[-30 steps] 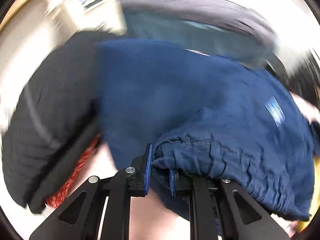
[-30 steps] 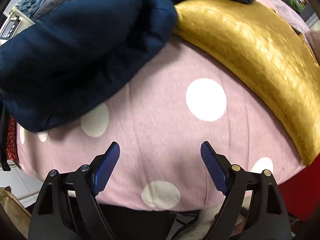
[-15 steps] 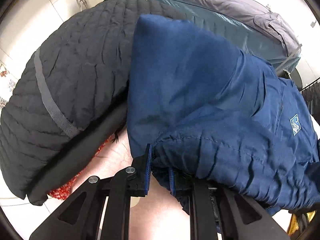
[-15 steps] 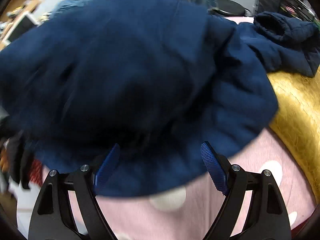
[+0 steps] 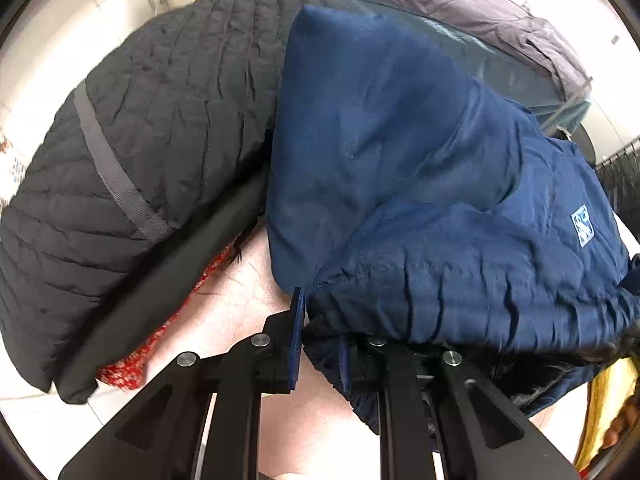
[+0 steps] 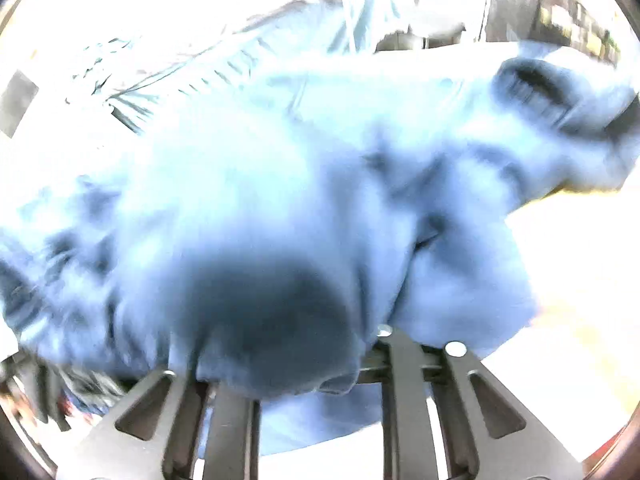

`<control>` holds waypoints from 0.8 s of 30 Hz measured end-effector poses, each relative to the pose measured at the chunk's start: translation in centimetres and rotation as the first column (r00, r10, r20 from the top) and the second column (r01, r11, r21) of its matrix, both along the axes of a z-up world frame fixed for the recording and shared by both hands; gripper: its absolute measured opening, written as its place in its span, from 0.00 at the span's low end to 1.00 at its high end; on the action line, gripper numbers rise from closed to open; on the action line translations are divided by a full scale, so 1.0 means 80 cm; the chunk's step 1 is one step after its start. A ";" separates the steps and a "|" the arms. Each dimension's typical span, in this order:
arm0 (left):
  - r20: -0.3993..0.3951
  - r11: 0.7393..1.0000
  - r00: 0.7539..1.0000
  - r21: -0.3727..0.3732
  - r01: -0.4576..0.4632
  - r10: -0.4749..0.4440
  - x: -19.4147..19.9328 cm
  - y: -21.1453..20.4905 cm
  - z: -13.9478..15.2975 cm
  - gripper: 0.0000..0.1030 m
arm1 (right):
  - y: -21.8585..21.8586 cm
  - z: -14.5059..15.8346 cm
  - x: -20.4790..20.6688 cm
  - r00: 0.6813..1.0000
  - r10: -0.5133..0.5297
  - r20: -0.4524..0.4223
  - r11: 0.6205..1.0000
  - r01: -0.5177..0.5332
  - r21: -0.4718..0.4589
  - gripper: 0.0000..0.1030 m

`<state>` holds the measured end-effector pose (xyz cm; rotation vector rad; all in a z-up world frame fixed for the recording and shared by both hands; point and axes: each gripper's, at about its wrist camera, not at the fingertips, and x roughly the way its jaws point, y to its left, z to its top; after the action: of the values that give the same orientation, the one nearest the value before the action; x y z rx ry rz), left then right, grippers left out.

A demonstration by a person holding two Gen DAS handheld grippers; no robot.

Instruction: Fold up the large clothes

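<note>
A large navy blue jacket (image 5: 420,184) with a small light-blue logo patch (image 5: 583,231) lies bunched in the left wrist view. My left gripper (image 5: 320,348) is shut on its gathered elastic hem (image 5: 440,300). In the right wrist view the same jacket (image 6: 300,208) fills the frame, overexposed and blurred, and drapes over my right gripper (image 6: 288,376). Its fingertips are hidden under the cloth, so I cannot tell how its jaws stand.
A black quilted coat (image 5: 132,152) lies left of the blue jacket over a red patterned cloth (image 5: 160,340). A grey and teal garment (image 5: 460,40) lies behind. A gold cushion edge (image 5: 604,396) shows at the right. A pink cover (image 5: 256,292) lies under the left gripper.
The right gripper has pushed forward from the open polka-dot cover into the blue jacket, which now covers its fingers. The left gripper keeps its hold on the hem and has steadied.
</note>
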<state>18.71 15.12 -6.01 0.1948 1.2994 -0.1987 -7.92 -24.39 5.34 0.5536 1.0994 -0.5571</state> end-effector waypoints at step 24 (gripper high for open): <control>-0.406 0.826 0.810 0.193 0.529 -0.424 -0.245 0.085 -0.160 0.16 | 0.094 -0.054 -0.277 0.771 0.371 -0.517 0.928 -0.328 0.176 0.81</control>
<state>-0.90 21.93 -18.84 0.7894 1.6139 -0.4914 -30.08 -16.86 1.00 0.2361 1.7333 -0.3455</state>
